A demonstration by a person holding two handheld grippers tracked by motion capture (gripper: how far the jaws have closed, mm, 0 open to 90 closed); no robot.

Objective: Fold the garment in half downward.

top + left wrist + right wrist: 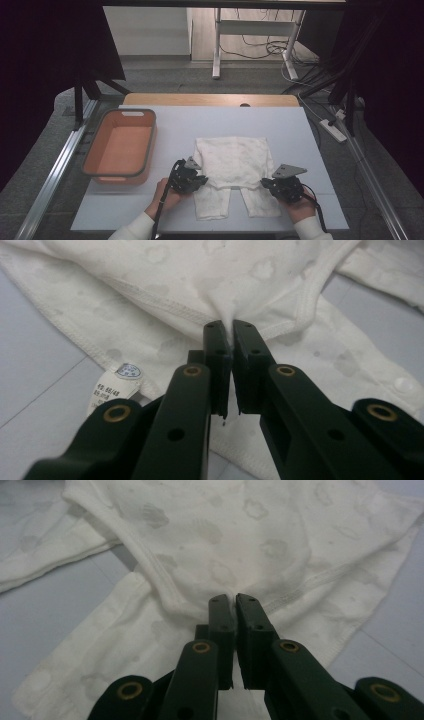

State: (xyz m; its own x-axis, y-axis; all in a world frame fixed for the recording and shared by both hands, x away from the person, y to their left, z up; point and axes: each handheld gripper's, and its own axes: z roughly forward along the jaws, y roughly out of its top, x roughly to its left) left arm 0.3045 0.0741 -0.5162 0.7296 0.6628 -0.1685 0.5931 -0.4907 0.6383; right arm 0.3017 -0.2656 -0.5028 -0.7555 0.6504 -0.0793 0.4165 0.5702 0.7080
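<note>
Both grippers sit at the table's [310, 130] 6 o'clock edge. Left gripper [231, 330], jaws pinched on a fold of the white baby garment [234, 165] just above its size tag [115, 385]. Right gripper [234, 600] clamped on garment's hem at approx. 4 o'clock. Garment lies flat mid-table; orange basket [95, 150] at 9 o'clock, well apart.

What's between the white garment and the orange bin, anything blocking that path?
Nothing visible. The white garment lies flat on the table, the orange bin open to its left, with bare tabletop between. Left tool and right tool are both shut on the garment's fabric.
</note>
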